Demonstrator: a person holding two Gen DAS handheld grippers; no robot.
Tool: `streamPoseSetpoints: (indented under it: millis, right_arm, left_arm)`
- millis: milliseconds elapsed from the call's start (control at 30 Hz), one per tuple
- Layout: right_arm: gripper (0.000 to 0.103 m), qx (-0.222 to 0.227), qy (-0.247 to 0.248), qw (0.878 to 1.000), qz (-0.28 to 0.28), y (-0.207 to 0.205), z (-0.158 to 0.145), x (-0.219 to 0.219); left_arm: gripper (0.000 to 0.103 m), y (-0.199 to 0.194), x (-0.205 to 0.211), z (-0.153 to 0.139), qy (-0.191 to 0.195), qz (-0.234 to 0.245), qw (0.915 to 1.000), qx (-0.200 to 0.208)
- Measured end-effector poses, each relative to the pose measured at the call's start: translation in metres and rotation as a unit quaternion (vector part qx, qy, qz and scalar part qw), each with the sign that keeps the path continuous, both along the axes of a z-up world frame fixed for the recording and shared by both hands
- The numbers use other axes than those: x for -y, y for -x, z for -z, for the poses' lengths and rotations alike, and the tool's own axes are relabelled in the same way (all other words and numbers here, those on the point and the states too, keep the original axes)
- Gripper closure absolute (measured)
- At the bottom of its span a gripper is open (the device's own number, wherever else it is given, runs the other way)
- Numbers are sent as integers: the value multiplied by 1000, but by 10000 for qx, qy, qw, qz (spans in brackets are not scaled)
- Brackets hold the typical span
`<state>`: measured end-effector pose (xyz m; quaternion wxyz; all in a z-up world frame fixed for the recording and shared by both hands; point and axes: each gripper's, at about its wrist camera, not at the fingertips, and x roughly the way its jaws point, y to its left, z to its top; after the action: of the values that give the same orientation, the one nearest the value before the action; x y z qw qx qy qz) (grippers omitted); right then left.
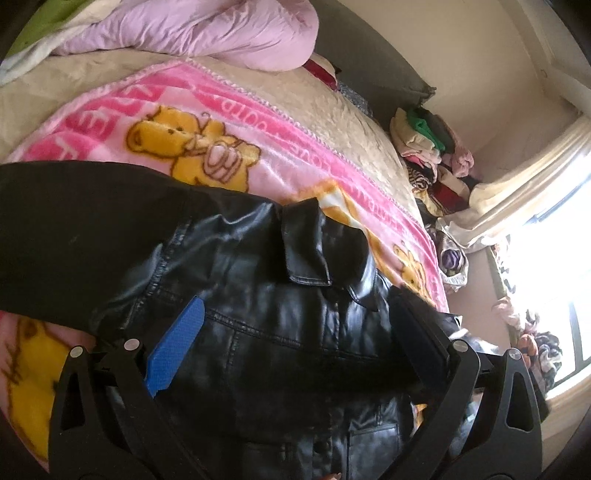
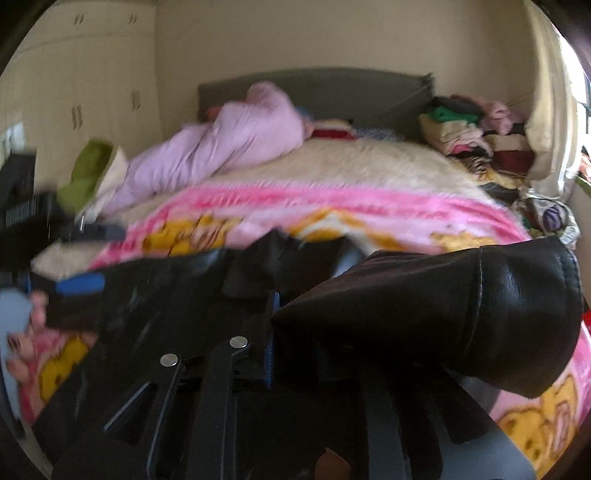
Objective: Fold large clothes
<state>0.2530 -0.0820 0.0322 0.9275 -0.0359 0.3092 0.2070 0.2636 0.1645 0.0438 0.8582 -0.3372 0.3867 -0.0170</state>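
The working surface is a bed (image 1: 369, 122) covered by a cream quilted spread, over which lies a pink fleece blanket (image 1: 155, 110) printed with yellow cartoon bears and pink lettering. A lilac duvet (image 1: 207, 33) is bunched toward the head of the bed, with a green and cream cloth just beside it. A grey headboard (image 2: 332, 92) stands against a cream wall; cream wardrobe doors (image 2: 74, 74) fill the left of the right wrist view. A heap of folded and loose clothes (image 1: 428, 147) is stacked at the far side of the bed, near a bright window (image 1: 554, 266) with a pale curtain. The black leather jacket (image 1: 295, 295) lies spread on the pink blanket at the near end of the bed, collar away from the left camera, one sleeve reaching toward the left edge of that view. The left hand-held gripper (image 1: 295, 325) sits over the jacket's upper panel with its jaws set wide, one blue pad exposed, the opposite finger dark; contact with the leather cannot be confirmed. The right hand-held gripper (image 2: 271, 325) is closed on a fold of the jacket, and a sleeve cuff bulges up just right of its fingers, hiding the right finger entirely. The right wrist view is motion-blurred, so the blanket print and objects at its left edge are hard to make out. The jacket's lower hem is cut off by the frame. A printed bag (image 1: 454, 266) sits on the floor beside the bed with fabric in it; the contents cannot be identified further.
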Motion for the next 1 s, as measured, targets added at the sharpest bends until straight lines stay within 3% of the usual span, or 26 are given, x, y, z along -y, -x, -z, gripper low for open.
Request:
streamPoseSetpoints:
  millis: [167,233,300,400,533,600,733,833,1000]
  right_arm:
    - [77,-513,-199,9982,-218,8,29,-12]
    - [63,-756,-339,9960,-336,14,39,-13]
    - [40,-886,-340,9951,-290,25,47,-10]
    - [39,-953,-621,9935,27,36,51,9]
    - [39,-815,-1381,9839,788,34,42,47]
    - [56,-690,-1500,9826,854,31,35,52]
    - [55,-294,-1509,9874,369,35,11,38]
    - [54,-6,-1314,9913,-107,42,-6,19]
    - [45,-27,-1177,9918,-501,53,-10,2]
  left_arm:
    - [9,-2,-3,7,74,94,9999,-67]
    - [9,-3,-3,10,92,156,9998,-116]
    - [9,-2,-1,14,108,186,9996,-169]
    - [9,0,3,18,25,265,9994,-237]
    - [9,5,7,23,42,348,9990,-280]
    - [9,7,5,21,119,332,9992,-195]
    - [9,12,-2,18,203,281,9994,-65]
    - [9,17,-8,14,469,287,9983,180]
    - [9,18,-12,14,522,341,9977,261]
